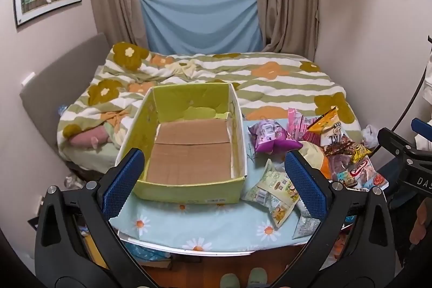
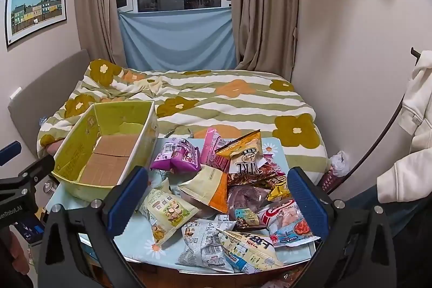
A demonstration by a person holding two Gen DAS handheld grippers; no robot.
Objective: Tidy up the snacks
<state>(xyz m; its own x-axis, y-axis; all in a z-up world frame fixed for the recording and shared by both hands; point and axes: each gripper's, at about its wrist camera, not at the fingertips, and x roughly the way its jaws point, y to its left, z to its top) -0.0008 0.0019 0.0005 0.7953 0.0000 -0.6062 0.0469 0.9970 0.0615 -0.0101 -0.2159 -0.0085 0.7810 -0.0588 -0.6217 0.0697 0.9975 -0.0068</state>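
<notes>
The snack packets (image 2: 216,196) overlap in one heap, so an exact count is hard; lower ones are half hidden. One empty yellow-green cardboard box (image 1: 189,147) sits just left of them on the daisy-print table (image 1: 199,220). Left gripper (image 1: 213,177) and right gripper (image 2: 216,199) both gape wide, holding nothing.

The left hand-held gripper (image 1: 213,181) is wide open, and nothing is between its blue pads (image 1: 122,184). In front of it a yellow box (image 1: 189,192) sits on the surface (image 1: 205,223), which has a blue cloth with daisies. The box has only brown cardboard inside. Next to the box, on the right, lies a pile of snacks (image 1: 332,150). A purple bag (image 1: 270,135) is at the back of the pile. A pale green bag (image 1: 272,192) lies near the front. Behind the surface is a bed (image 1: 270,77) with a flowery, stripy blanket. The right hand-held gripper (image 1: 405,150) shows at the right edge.
</notes>
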